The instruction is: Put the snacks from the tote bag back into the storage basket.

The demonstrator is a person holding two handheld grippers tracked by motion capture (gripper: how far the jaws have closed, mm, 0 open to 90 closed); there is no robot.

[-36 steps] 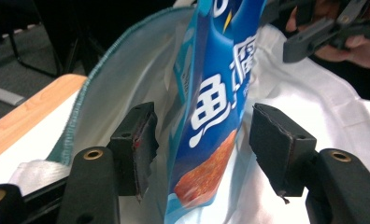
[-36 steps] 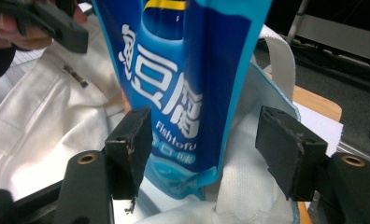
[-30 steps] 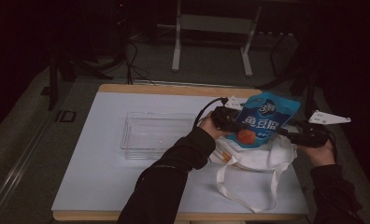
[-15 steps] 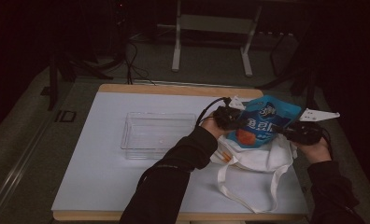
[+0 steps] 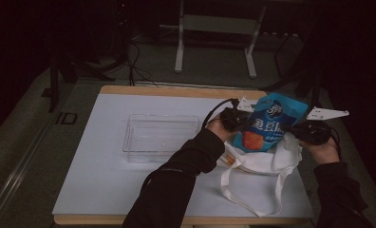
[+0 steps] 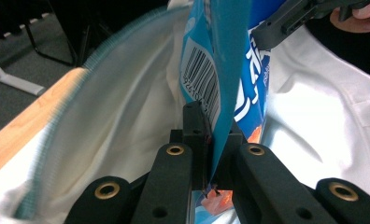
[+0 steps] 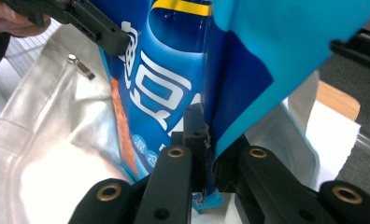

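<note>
A blue snack bag with white lettering and an orange picture hangs upright over the open white tote bag. My left gripper pinches its left edge and my right gripper its right edge. In the left gripper view the jaws are shut on the bag's barcode-side seam. In the right gripper view the jaws clamp the bag's other seam. Both pairs of jaws have just been closing, with the bag's film between them.
A clear plastic tray stands on the white table top, left of the hands. The tote's long handles trail toward the front edge. Beyond the table's far edge are a dark floor, cables and a metal stand.
Both grippers have drawn in against the bag's side edges and closed on them. The bag has tipped more upright over the tote and stayed in about the same place.
</note>
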